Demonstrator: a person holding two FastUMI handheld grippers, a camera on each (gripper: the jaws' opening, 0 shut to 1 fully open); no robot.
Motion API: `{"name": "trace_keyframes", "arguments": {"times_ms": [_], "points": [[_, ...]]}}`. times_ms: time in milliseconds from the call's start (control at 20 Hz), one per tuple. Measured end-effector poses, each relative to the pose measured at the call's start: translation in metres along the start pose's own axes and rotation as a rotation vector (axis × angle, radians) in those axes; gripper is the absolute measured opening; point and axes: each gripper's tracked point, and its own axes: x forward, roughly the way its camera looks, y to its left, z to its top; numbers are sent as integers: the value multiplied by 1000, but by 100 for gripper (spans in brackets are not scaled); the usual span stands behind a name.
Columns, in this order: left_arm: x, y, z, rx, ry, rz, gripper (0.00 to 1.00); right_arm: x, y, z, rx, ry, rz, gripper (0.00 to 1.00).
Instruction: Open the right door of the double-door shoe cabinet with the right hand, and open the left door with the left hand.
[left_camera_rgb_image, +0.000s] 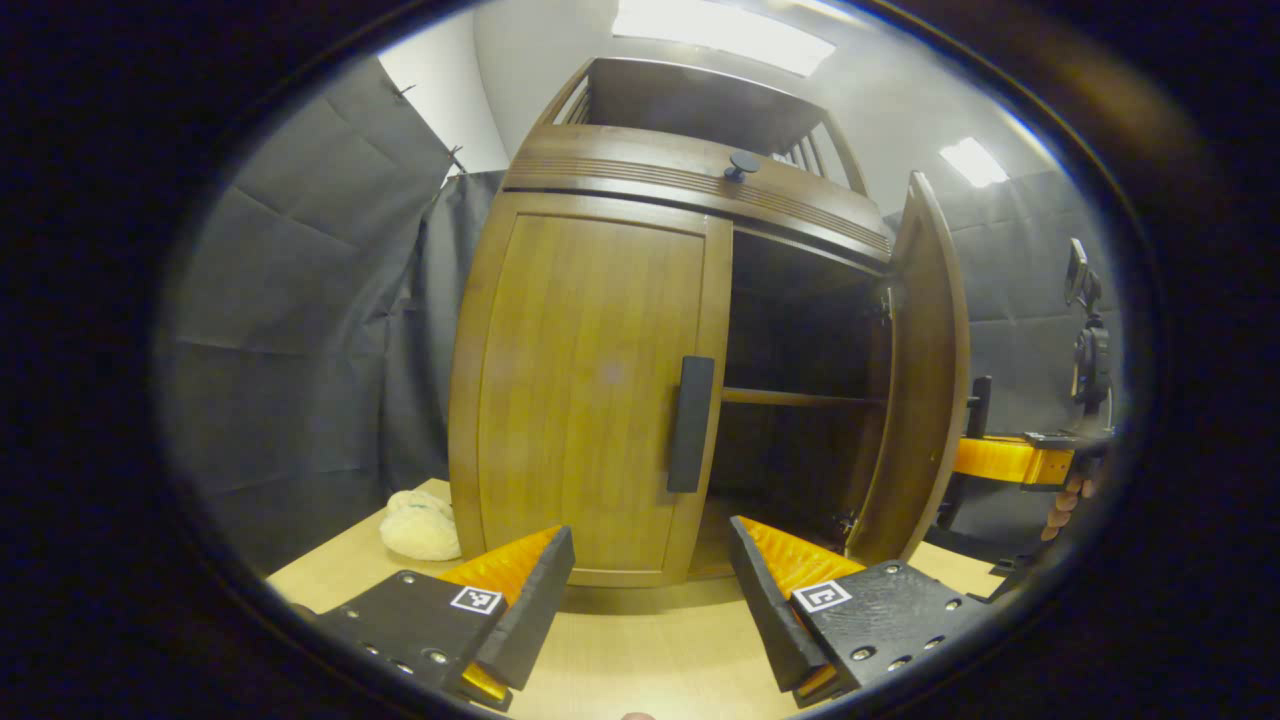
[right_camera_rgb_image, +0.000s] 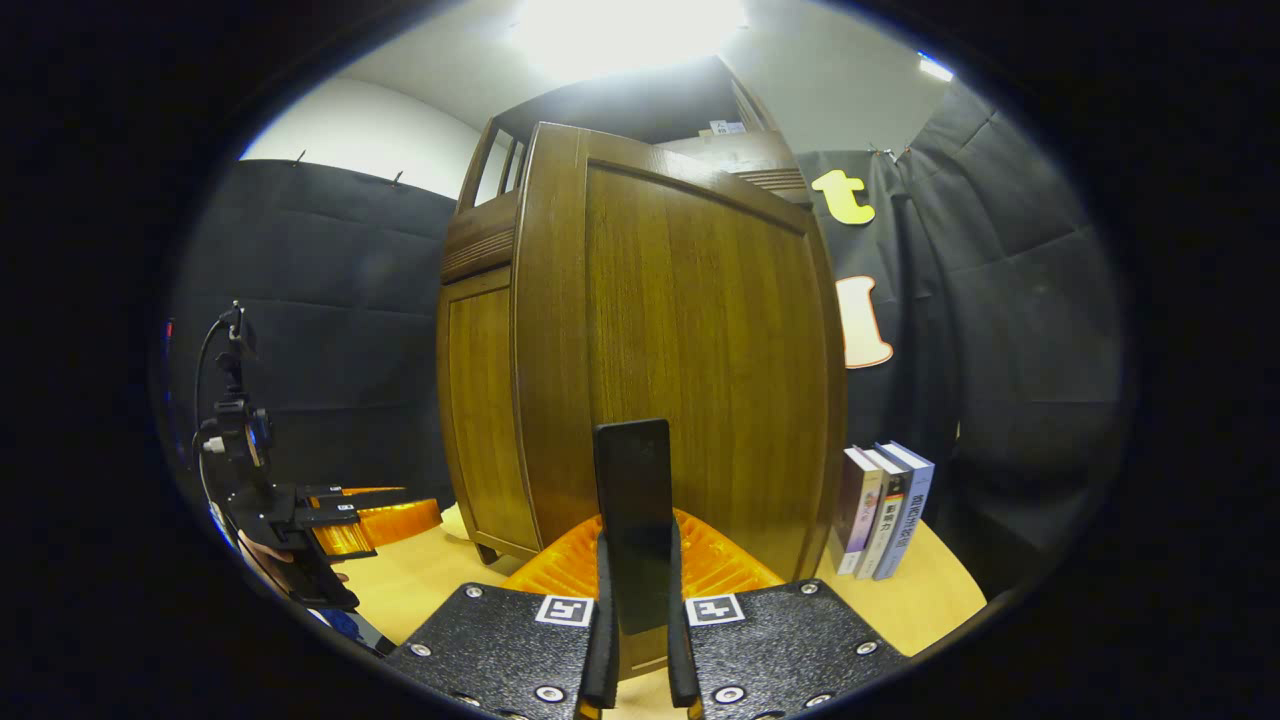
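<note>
Two doors front the shoe cabinet, which stands on a pale wooden table. Seen from the left gripper view, the left door is closed at the centre, its black handle just right of centre, while the right door stands swung out toward 3 o'clock, leaving a dark interior with a shelf rail between them. At 6 o'clock the left gripper has its jaws spread wide with nothing between them, short of the left door. A cream plush object lies on the table at 8 o'clock beside the cabinet. In the right gripper view, the right gripper at 6 o'clock has its jaws pinching the right door's handle, with the door's panel rising straight ahead. Three books stand at 4 o'clock by the cabinet, and the left gripper shows at 8 o'clock.
</note>
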Motion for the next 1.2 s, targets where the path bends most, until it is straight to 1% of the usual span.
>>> {"name": "trace_keyframes", "arguments": {"times_ms": [50,150,200,300,350,400,450,550,600,650,700,750,850,900,950,1000,1200], "points": [[-1,0,0,1,4,-9,95,-6,-7,1,-1,-3,-10,19],[1,-3,0,2,8,-23,95,-24,-18,2,3,-9,-25,19],[2,-4,-1,3,11,-30,91,-28,-23,1,5,-10,-33,20],[4,-7,-3,9,20,-48,83,-38,-38,3,2,-18,-55,19],[3,-8,-3,11,30,-58,95,-44,-47,3,-1,-21,-71,19],[4,-6,-2,15,33,-61,95,-50,-57,3,-5,-23,-91,19],[4,-6,-2,23,33,-60,83,-55,-68,3,-10,-24,-111,19],[4,-7,-4,42,32,-55,83,-62,-87,3,4,-29,-142,17],[5,-8,-4,46,28,-53,95,-67,-95,4,17,-30,-148,16],[5,-8,-5,43,31,-52,95,-69,-102,5,29,-33,-152,13],[5,-9,-7,37,36,-53,89,-71,-113,5,36,-35,-160,12],[5,-8,-8,31,43,-53,89,-73,-123,5,42,-36,-172,14],[4,-8,-8,22,65,-59,89,-76,-135,6,21,-36,-172,10],[4,-7,-8,20,80,-56,85,-76,-139,5,12,-35,-166,5],[3,-6,-8,19,91,-48,87,-76,-142,5,7,-34,-157,4],[3,-7,-8,19,97,-42,89,-76,-143,5,4,-36,-147,8],[2,-3,-7,20,98,-16,89,-81,-162,4,32,-48,-126,8]]}}
